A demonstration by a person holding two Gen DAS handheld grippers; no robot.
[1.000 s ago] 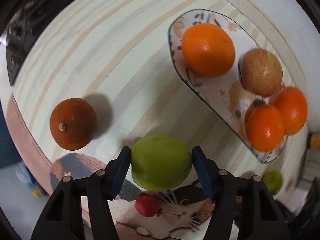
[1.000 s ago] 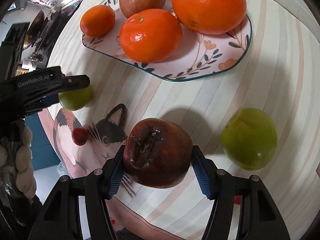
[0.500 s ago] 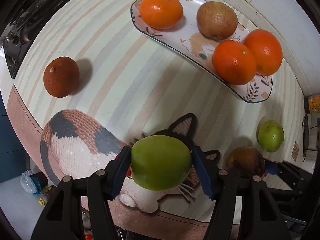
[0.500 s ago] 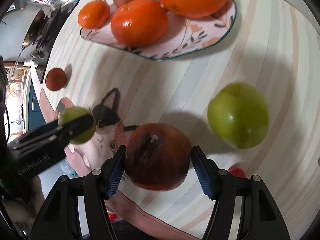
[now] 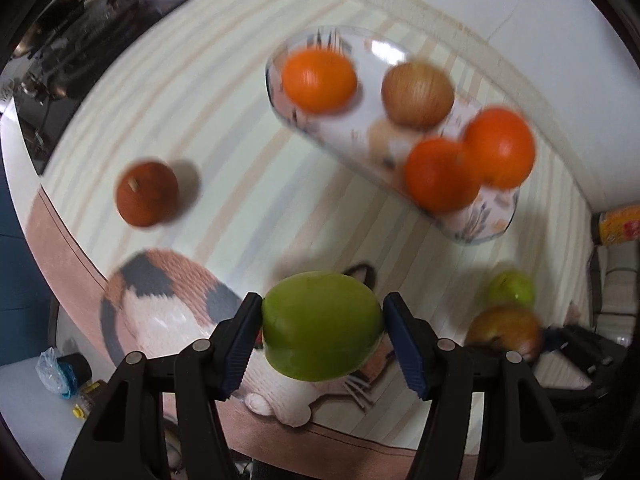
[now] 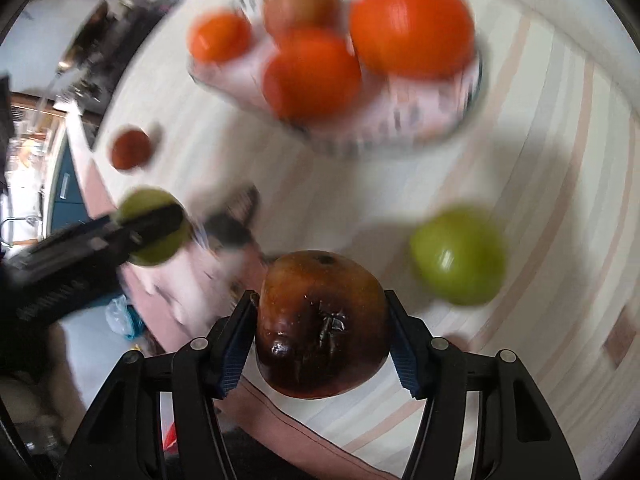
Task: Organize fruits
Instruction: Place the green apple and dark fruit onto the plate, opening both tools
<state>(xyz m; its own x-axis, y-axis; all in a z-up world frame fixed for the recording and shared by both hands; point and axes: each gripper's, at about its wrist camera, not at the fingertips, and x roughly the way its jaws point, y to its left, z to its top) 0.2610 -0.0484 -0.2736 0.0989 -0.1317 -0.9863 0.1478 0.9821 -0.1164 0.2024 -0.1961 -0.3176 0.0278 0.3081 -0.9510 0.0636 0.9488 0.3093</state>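
Holding one fruit apiece, both grippers hang above a striped tablecloth [image 5: 168, 92] printed with a knitted-looking cat.

Left gripper [image 5: 323, 330]: black arms, ribbed blue pads, gripping a smooth, squat green apple [image 5: 322, 326] at both flanks, nearer the camera than the plate.

Right gripper [image 6: 322, 322]: same build, jaws closing on a glossy dark-brown bruised apple [image 6: 322, 324] with a wrinkled split in its skin; both pads touch it.

Plate [image 5: 486, 226]: oblong, pale, floral-edged, shallow. It holds three round oranges and one tan, streaked apple [image 5: 418, 94]; the two larger oranges touch each other at the plate's right end.

Loose on the cloth: a matte rust-coloured mandarin [image 5: 147, 194] with a stem nub, well left of the plate; a second green apple [image 6: 459, 256], below the plate toward its right end in the right wrist view.

Motion blur softens the plate's pattern and all fruit edges. The dark clutter beyond the cloth's far-left edge is unreadable.
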